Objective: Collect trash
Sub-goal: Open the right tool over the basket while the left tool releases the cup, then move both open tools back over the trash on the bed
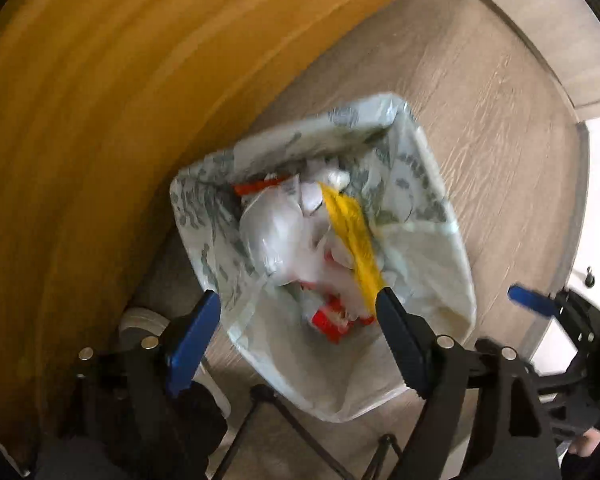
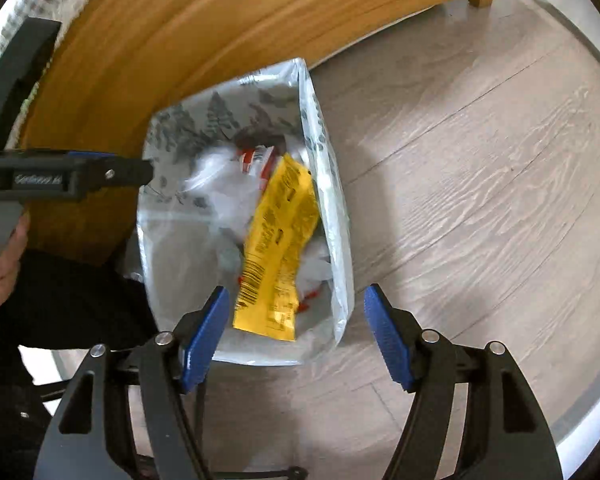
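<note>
Wrapper (image 2: 276,248) was the piece in hand: yellow, printed, barcode at its near end, and it sat in the mouth of the bag (image 2: 332,208), lying on white crumpled plastic and red-and-white packets already inside. My read: this was the drop step, wrapper just let go, not yet settled.

Left tongs (image 1: 300,312) stood wide over the bag, pointing straight down, nothing pressed between the pads. In the left view the yellow strip ran right up to the black finger (image 1: 400,332); motion blur, so I couldn't tell if it touched or only passed in front.

Right tongs (image 2: 296,328) were also wide and empty, hanging above the bag's near rim, wrapper's lower end showing in the gap but not gripped.

Bag stood open on the wood-grain floor (image 2: 480,200), tight against an orange wooden frame (image 2: 180,40).

Next, as I judged it: lift both tongs clear without snagging the thin bag rim, then go look for more trash. None was visible on the floor in either view. Risk: bag is light and unsupported on the open side, a brush could tip it.
</note>
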A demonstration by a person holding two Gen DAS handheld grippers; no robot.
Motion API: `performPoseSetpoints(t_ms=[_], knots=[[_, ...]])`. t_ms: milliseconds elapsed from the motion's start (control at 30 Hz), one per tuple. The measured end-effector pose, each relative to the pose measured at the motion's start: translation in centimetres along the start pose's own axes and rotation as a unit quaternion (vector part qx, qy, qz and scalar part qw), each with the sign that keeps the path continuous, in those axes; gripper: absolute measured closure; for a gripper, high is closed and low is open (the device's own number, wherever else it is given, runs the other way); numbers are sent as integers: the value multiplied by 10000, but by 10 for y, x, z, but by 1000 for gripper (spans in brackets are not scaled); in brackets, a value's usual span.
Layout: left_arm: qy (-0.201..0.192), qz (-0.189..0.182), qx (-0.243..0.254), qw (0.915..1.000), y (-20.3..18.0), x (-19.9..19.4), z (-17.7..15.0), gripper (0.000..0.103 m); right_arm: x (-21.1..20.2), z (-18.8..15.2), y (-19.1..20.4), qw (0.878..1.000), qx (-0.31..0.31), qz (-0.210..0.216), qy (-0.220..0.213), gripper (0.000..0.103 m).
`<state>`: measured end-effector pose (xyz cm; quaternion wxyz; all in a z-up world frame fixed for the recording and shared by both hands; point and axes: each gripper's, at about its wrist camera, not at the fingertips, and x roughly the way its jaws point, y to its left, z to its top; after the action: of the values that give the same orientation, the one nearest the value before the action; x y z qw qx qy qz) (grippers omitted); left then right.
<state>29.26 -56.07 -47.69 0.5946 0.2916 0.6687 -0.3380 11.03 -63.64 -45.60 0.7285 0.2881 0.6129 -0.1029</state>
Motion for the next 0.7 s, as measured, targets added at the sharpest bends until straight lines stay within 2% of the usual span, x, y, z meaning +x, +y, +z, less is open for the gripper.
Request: performPoseSetpoints(t_ms=[133, 267, 433, 600, 700], knots=[[148, 18, -189, 9997, 8, 11, -4, 26, 3, 13, 16, 9994, -320, -160, -37, 36], [200, 42, -498, 9985, 18, 9, -7, 26, 4, 27, 34, 9981, -614, -99, -41, 36], [175, 34, -345, 9992, 12, 2, -11, 26, 12, 31, 47, 9953, -904, -331, 125, 36], [15, 143, -421, 9990, 16, -27, -21, 26, 4, 32, 49, 9892, -1193, -798, 307, 36], [-308, 236, -209, 9990, 14, -62, -28, 26, -15, 37, 49, 9861, -1282, -1026, 239, 36]])
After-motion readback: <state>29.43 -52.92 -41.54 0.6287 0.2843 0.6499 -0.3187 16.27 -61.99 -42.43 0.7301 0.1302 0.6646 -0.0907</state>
